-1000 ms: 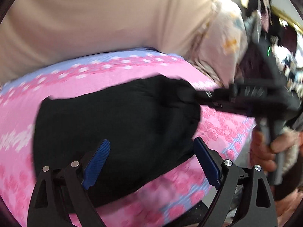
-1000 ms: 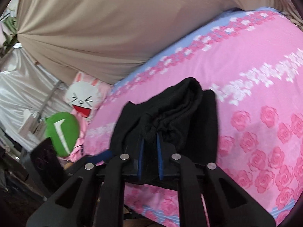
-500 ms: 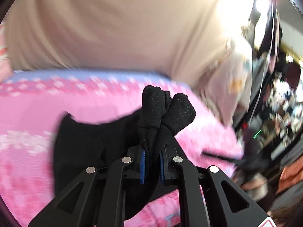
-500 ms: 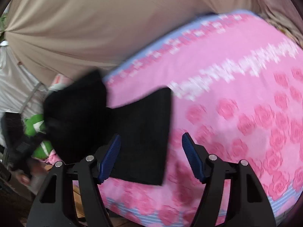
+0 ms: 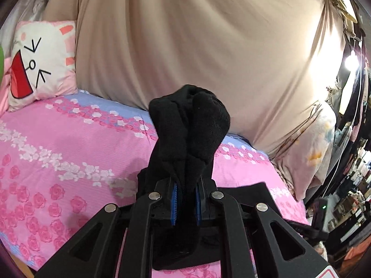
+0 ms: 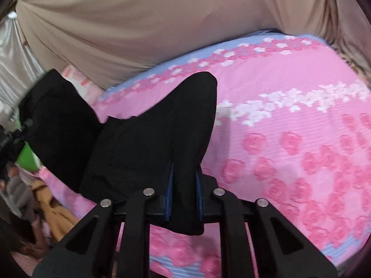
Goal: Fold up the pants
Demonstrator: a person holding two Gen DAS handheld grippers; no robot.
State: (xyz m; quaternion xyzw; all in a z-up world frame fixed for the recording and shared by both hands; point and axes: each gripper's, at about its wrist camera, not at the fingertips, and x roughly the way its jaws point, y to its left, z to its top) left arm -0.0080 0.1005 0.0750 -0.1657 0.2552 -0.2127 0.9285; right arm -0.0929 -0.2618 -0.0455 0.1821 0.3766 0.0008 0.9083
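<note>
Pink rose-print bedsheet (image 5: 69,153) is covering the bed, with a beige drape (image 5: 197,46) hanging behind it. At far left a cat-face pillow (image 5: 41,62) is leaning against the drape. Left gripper (image 5: 186,205) is clamping a bunched fold of the black pants (image 5: 190,134), its blue pads (image 5: 174,205) pressing together on the cloth, which is standing up above the fingers while more fabric is lying on the sheet below. Right gripper (image 6: 184,199) is likewise pinching the pants (image 6: 162,134), its pads (image 6: 168,197) nearly closed on a raised edge, the garment draping leftward above the sheet (image 6: 289,127).
</note>
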